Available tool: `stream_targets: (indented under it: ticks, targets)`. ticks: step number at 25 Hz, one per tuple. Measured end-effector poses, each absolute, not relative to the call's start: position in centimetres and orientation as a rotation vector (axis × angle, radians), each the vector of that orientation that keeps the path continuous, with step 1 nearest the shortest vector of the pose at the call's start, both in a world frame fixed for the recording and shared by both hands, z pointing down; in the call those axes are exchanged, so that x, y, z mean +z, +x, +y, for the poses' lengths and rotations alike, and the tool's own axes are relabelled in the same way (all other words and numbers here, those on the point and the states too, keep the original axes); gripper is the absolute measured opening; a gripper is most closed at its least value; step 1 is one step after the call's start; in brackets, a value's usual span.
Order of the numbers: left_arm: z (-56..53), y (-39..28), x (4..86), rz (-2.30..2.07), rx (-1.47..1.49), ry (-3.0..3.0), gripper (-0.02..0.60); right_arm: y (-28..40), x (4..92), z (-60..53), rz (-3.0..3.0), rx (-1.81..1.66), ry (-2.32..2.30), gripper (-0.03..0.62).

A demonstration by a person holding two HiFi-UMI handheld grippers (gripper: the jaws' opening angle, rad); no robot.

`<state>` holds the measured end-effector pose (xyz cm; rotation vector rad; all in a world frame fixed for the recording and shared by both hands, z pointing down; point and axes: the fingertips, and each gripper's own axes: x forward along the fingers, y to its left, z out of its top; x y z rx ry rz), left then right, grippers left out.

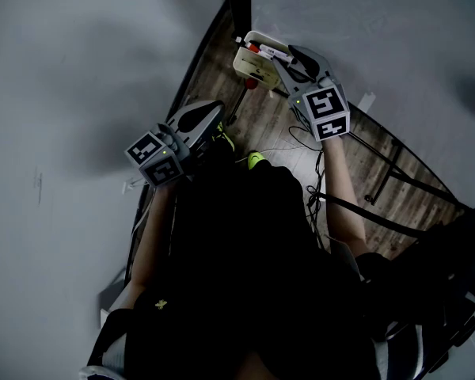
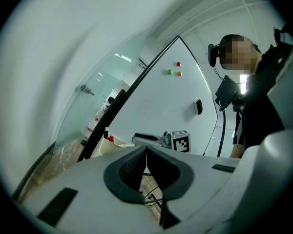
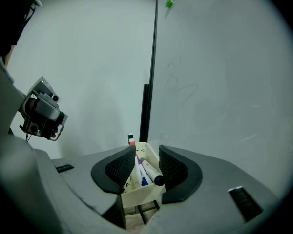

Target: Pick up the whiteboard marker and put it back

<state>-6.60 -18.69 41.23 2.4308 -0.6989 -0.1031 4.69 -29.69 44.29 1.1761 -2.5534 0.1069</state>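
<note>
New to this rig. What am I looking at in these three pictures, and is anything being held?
No robot: a person holds a two-jaw gripper in each hand. The head view looks down from the person's head; the other two cameras ride on the grippers. The right gripper has its jaws apart at a cream tray by the whiteboard; a black-capped whiteboard marker lies in it, not gripped. The left gripper is shut and empty.
</note>
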Motion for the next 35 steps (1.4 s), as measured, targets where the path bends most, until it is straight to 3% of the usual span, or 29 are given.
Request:
stream_targets:
  ticks: [11, 13, 14, 35]
  targets:
    - [-17.6, -4.8, 40.0, -0.712, -0.124, 2.456, 0.014, 6.1, 42.9, -28.1, -2.561, 0.094, 1.183, 0.112]
    - [-17.3, -4.5, 39.4, -0.720, -0.124, 2.466, 0.012, 6.4, 42.5, -27.6, -2.557, 0.088, 1.187, 0.002]
    - [-17.1, -4.3, 39.1, -0.724, -0.125, 2.472, 0.013, 6.5, 42.4, -27.3, -2.558, 0.087, 1.185, -0.002]
    - [-14.6, -3.7, 40.7, -0.733, -0.104, 2.428, 0.012, 7.1, 44.5, -22.9, -2.613, 0.314, 1.118, -0.003]
